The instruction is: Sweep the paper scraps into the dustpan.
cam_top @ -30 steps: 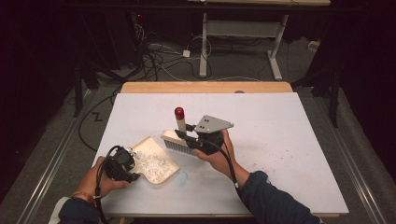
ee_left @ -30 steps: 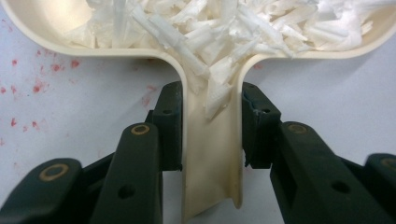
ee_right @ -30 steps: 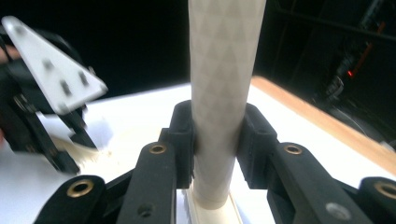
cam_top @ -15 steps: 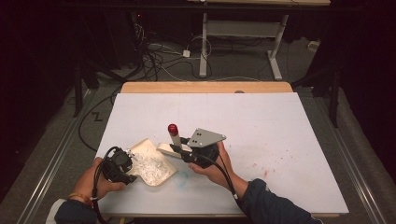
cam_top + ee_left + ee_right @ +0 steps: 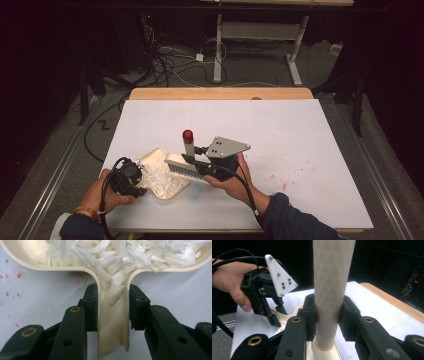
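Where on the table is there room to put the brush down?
The white table is bare across its far half, up to the wooden edge, and on the whole right side past the brush. The near-left corner is crowded: the dustpan full of white scraps sits there, with both hand-held grippers close beside it.

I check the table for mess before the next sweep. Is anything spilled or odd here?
Yes: faint red specks stain the white table right of the brush, and shredded white scraps slide down into the dustpan handle.
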Demonstrator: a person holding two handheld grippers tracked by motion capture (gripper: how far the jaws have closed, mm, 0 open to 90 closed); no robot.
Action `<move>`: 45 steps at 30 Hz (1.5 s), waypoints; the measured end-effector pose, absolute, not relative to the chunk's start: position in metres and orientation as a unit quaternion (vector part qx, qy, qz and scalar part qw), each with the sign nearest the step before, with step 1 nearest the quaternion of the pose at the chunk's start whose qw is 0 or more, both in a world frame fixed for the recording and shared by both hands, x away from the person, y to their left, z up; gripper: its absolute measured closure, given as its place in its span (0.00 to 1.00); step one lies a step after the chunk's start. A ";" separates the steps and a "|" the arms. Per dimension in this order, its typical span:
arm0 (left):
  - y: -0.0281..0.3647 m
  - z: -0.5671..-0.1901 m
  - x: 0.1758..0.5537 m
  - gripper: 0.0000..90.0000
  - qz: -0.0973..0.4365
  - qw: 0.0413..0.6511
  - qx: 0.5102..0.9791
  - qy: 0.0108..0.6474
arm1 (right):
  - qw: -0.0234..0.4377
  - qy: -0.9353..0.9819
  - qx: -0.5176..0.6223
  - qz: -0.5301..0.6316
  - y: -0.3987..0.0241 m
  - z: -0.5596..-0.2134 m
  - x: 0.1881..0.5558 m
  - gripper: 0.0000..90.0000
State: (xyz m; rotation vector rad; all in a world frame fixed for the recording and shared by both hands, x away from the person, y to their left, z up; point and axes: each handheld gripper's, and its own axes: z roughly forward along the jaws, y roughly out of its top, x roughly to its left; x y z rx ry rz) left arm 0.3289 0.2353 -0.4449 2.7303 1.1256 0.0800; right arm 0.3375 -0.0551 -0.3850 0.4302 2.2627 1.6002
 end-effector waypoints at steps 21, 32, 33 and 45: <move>0.235 -0.447 0.332 0.70 0.039 0.111 0.914 0.389 | 0.207 0.779 0.200 0.557 -0.155 -0.367 0.335 0.79; 0.233 -0.448 0.332 0.70 0.046 0.119 0.907 0.400 | 0.218 0.780 0.238 0.536 -0.228 -0.376 0.329 0.79; 0.232 -0.448 0.332 0.70 0.047 0.120 0.907 0.400 | 0.217 0.780 0.238 0.536 -0.232 -0.376 0.329 0.79; 0.230 -0.451 0.336 0.70 0.052 0.154 0.893 0.418 | 0.205 0.800 0.231 0.514 -0.284 -0.372 0.313 0.79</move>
